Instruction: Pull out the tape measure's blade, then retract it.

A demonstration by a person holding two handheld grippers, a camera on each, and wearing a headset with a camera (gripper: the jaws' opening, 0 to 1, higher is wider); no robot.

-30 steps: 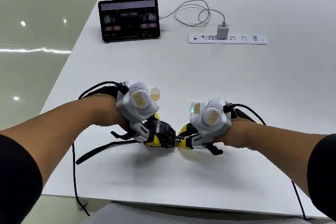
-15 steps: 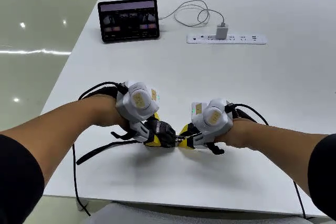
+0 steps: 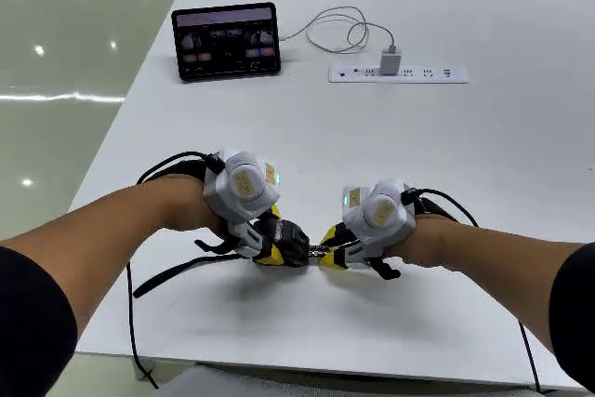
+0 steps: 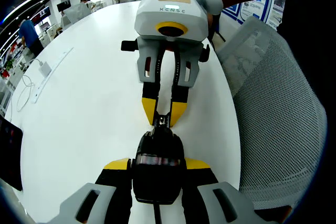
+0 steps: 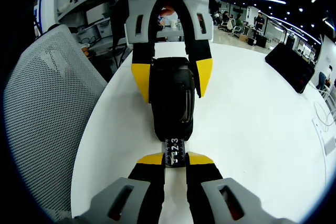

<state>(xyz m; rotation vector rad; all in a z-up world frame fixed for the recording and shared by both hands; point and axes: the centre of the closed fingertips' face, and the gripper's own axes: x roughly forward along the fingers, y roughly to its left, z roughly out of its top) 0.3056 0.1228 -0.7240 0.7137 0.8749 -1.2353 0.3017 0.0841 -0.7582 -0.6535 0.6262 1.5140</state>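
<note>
Black hard-shelled tape measure (image 4: 157,153), by the table's (image 3: 307,137) near edge, sits clamped in the left claw (image 4: 157,165); the right claw (image 5: 175,160) pinches its thin blade (image 5: 175,148) by the tip. Light, I'd guess; blade springy, slippery.

I count one tape measure (image 5: 170,95), two grippers, namely the left gripper (image 3: 271,244) and the right gripper (image 3: 331,256), one tablet (image 3: 226,40), one power strip (image 3: 398,73), one charger (image 3: 390,63), one cable (image 3: 335,25), one table (image 3: 465,183) and one mesh chair (image 5: 47,103).
</note>
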